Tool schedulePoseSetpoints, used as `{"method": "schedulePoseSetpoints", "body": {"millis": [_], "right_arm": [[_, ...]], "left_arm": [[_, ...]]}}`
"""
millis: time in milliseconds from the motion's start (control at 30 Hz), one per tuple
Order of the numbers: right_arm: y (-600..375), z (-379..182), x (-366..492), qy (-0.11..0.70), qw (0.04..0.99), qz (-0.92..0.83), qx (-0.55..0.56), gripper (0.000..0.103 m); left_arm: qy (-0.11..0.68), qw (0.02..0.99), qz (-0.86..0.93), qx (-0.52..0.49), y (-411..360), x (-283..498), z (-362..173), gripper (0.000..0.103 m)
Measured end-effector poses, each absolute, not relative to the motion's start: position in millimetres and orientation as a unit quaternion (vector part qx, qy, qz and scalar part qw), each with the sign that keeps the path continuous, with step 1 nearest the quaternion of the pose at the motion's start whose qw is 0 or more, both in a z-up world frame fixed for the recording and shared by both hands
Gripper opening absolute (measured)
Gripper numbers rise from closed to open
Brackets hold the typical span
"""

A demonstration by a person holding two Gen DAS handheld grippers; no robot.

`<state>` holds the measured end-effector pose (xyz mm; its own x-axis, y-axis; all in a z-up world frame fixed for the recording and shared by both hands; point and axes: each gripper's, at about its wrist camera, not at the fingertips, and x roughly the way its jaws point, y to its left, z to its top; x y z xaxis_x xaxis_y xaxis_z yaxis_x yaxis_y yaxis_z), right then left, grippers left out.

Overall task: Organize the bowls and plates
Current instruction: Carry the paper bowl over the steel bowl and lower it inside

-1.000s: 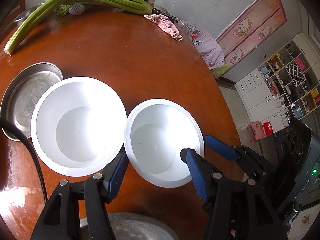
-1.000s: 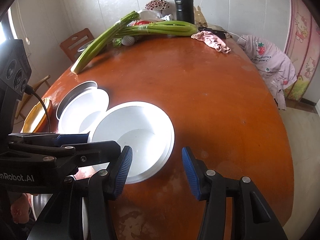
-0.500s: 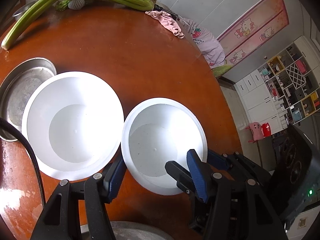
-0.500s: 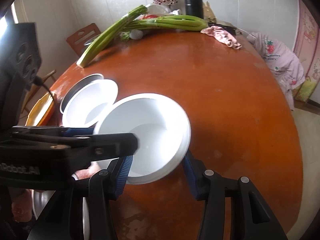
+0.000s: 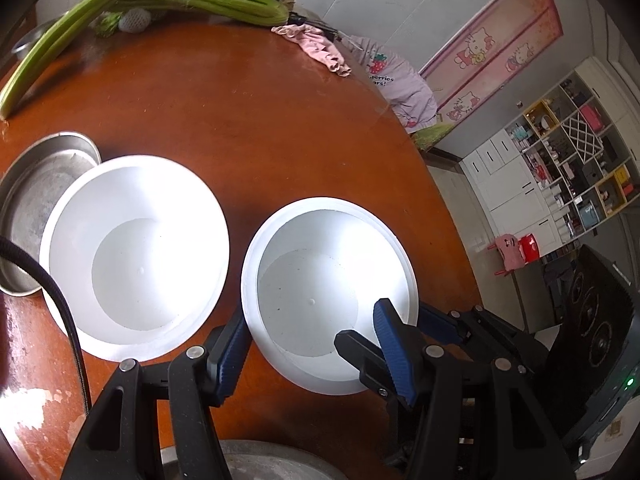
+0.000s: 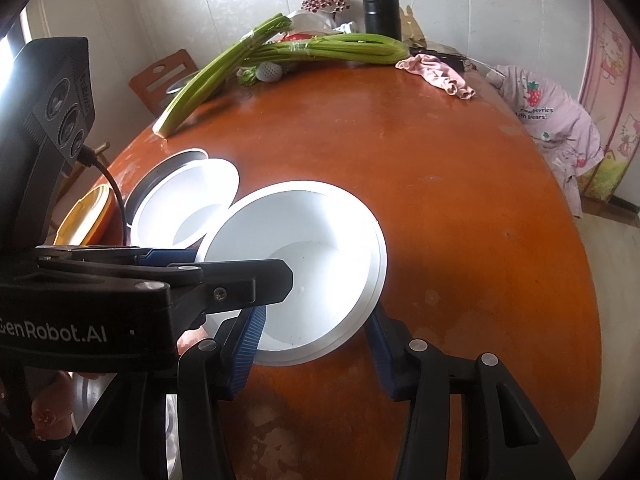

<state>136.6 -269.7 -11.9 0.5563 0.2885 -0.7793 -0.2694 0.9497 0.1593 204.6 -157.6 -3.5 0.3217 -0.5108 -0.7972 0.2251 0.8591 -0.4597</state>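
Observation:
Two white bowls sit on the round brown table (image 5: pixel 248 120). The larger one (image 5: pixel 136 256) rests partly over a steel plate (image 5: pixel 36 208). The smaller white bowl (image 5: pixel 328 292) (image 6: pixel 296 264) is tilted, a little apart from the larger one. My left gripper (image 5: pixel 312 320) straddles its near-left wall, one finger outside and one inside, and is shut on it. My right gripper (image 6: pixel 316 316) is shut on its right rim, with one finger over the inside and the other under the flared edge.
Celery stalks (image 6: pixel 320 46), a black flask (image 6: pixel 380 4) and a pink cloth (image 6: pixel 436 72) lie at the far side. An orange dish (image 6: pixel 84 216) sits at the left edge. Another steel plate (image 5: pixel 272 460) lies under the grippers. The table edge runs close on the right.
My right gripper has come in onto the smaller bowl's right rim and closed on it. That bowl has tipped and drawn slightly away from the larger bowl. My left gripper's grip looks unchanged.

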Motion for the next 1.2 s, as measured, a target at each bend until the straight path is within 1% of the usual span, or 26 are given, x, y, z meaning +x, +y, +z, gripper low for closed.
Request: {"method": "schedulePoseSetpoints", "body": {"millis": [767,1200], "right_arm": [[-253,28,101,0.399,0.901,0.172,0.0,0.051],[-230,43,82,0.384,0.903,0.195,-0.009,0.051]], "left_arm": [[0.484,0.833,-0.236,-0.127,-137,165,39,0.06],[0.461,0.847,-0.227,-0.138,-109,143,52,0.06]]}}
